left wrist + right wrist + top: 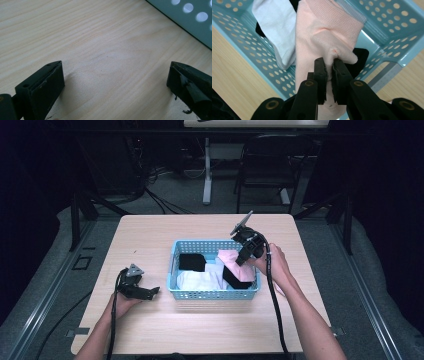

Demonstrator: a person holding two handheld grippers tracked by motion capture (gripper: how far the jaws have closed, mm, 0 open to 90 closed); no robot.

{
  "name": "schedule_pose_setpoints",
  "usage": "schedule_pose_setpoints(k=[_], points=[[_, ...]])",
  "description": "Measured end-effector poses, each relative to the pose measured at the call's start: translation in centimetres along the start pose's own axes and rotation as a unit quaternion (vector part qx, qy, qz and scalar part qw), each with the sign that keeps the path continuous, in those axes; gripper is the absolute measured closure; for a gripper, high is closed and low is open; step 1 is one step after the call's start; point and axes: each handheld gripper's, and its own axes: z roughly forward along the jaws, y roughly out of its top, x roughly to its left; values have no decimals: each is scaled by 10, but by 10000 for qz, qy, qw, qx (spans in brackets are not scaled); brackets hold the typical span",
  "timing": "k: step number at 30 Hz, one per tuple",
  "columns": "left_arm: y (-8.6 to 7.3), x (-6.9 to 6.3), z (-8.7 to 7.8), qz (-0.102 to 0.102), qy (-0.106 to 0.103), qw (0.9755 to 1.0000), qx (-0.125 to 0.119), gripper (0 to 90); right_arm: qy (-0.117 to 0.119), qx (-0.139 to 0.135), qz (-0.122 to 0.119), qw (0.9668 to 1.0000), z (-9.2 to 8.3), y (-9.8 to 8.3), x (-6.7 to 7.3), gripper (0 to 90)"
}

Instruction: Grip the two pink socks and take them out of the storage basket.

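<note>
Black jaws of our right gripper (pixel 329 67) pinch a soft pink sock (pixel 322 37), ribbed at its cuff, over the blue basket (pixel 392 22); our left gripper (pixel 115 82) gapes, holding nothing, above the table (pixel 100 45).

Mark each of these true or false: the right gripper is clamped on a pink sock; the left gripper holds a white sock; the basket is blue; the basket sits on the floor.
1. The right gripper is clamped on the pink sock. True.
2. The left gripper holds a white sock. False: its jaws stand open with nothing between them, over the bare table.
3. The basket is blue. True.
4. The basket sits on the floor. False: it sits on the table.
</note>
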Motion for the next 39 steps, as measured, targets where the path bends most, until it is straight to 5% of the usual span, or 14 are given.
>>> schedule_pose_setpoints(k=[19, 31, 39], points=[[0, 0, 0, 1, 3, 10000, 1, 11, -48, -403, -21, 9992, -56, -5, 0, 828], [0, 0, 0, -13, 33, 10000, -15, 11, -308, -558, 339, 9974, -100, -37, -31, 828], [0, -1, 0, -20, 55, 10000, -22, 12, -474, -532, 724, 9948, -103, -61, -63, 828]])
